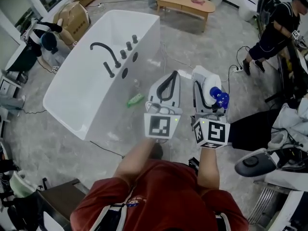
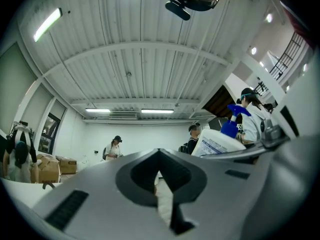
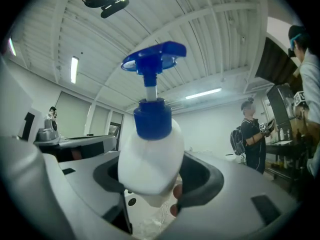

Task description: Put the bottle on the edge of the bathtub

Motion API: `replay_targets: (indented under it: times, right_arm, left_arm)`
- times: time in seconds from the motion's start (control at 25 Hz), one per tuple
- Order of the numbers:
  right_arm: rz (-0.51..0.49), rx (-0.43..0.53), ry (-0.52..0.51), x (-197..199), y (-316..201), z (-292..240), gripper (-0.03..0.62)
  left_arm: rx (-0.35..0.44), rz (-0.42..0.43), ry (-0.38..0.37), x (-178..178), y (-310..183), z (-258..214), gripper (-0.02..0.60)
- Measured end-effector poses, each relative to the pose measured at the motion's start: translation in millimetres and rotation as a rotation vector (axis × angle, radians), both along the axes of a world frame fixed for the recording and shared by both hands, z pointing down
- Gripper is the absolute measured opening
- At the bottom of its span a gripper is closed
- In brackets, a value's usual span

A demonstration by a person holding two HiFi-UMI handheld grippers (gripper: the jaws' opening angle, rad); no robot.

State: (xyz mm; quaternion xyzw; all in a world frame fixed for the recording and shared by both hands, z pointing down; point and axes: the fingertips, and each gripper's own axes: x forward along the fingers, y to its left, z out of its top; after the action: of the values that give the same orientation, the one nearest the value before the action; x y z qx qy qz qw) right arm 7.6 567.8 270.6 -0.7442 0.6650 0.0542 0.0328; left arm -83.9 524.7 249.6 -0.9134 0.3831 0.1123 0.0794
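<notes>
Above the person's red shirt, the right hand-held gripper clamps a white bottle – blue pump up – in mid-air, at four o'clock from the bathtub. The left hand-held gripper is closed, empty.

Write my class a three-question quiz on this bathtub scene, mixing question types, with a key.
1. True or false: the left gripper is shut and empty.
2. The bottle's pump is: A red; B blue; C green.
3. Where is the bottle, if not on the tub's edge?
Key: 1 true; 2 B; 3 between the right gripper's fingers.
</notes>
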Motion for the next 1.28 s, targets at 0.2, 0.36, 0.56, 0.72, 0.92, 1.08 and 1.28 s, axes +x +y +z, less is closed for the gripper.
replay_targets:
  times: [0.2, 0.36, 0.56, 0.72, 0.92, 1.08, 1.28]
  right_arm:
    - [-0.002, -0.007, 0.002, -6.0, -55.2, -0.7, 0.275]
    - [-0.005, -0.013, 0.008, -16.0, -92.7, -0.2, 0.275]
    - [-0.01, -0.017, 0.012, -20.1, -127.7, 2.6, 0.275]
    - [-0.016, -0.015, 0.011, -22.5, -148.8, 3.2, 0.275]
    - [-0.037, -0.012, 0.005, -18.6, -173.1, 5.7, 0.275]
    - [-0.062, -0.015, -0.002, -6.0, -195.2, 11.8, 0.275]
    - [-0.088, -0.019, -0.013, 19.9, -232.2, 16.7, 0.275]
  left_arm:
    - [0.004, -0.001, -0.001, -6.3, -53.9, -2.2, 0.015]
    - [0.017, -0.007, -0.007, -15.6, -90.1, -4.3, 0.015]
    - [0.027, -0.023, -0.025, -22.5, -125.4, -2.6, 0.015]
    - [0.037, -0.038, -0.021, -28.3, -144.8, -4.3, 0.015]
    - [0.026, -0.064, -0.026, -26.0, -168.2, 0.5, 0.015]
    - [0.024, -0.087, -0.034, -13.0, -187.6, 6.0, 0.015]
    - [0.022, -0.123, -0.033, 7.8, -222.8, 7.9, 0.015]
